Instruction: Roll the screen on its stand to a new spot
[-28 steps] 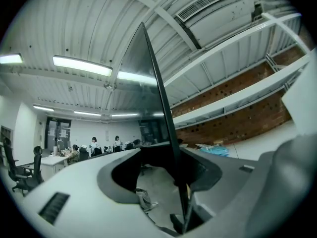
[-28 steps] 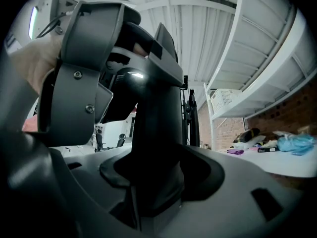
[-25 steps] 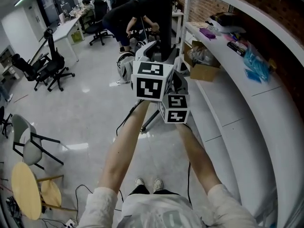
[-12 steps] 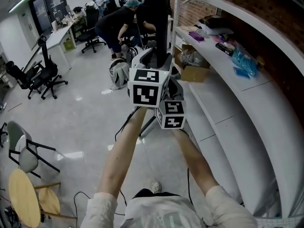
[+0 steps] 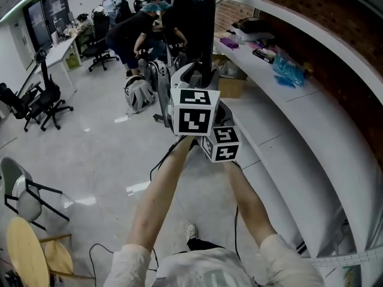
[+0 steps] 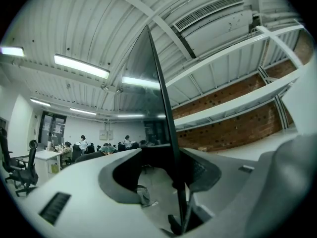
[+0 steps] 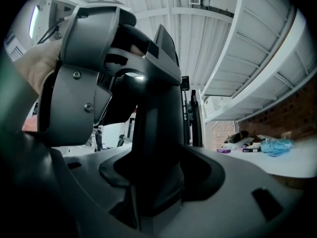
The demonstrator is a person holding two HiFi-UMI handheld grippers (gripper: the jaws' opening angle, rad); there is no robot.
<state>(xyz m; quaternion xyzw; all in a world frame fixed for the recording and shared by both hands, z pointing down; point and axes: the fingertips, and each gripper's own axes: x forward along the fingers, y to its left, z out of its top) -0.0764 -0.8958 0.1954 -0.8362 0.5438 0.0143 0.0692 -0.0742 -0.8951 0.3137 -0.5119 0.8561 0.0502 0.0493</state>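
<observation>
The screen [image 5: 207, 23] shows in the head view as a tall black edge rising straight ahead of my arms. In the left gripper view its thin edge [image 6: 166, 133] runs down into the gap of my left gripper [image 6: 179, 217], whose jaws are shut on it. That gripper's marker cube [image 5: 194, 111] sits just below the screen. My right gripper [image 7: 156, 202] is under and right of it, with its cube [image 5: 219, 143] below. A wide dark upright part [image 7: 156, 133] fills its jaws. The left gripper's grey body [image 7: 74, 83] stands close above.
A long white curved counter [image 5: 311, 118] runs along the right, carrying a blue bag [image 5: 290, 67] and small items, with a cardboard box [image 5: 230, 85] beneath. People [image 5: 134, 31] bend over ahead, by a backpack [image 5: 137, 91]. Office chairs [image 5: 36, 100], a round wooden table [image 5: 27, 253], and a floor cable [image 5: 158, 160] lie left.
The person has walked forward along the counter with the screen ahead. Counter items, the people and the chairs have shifted in view. Both grippers hold the same place on the screen.
</observation>
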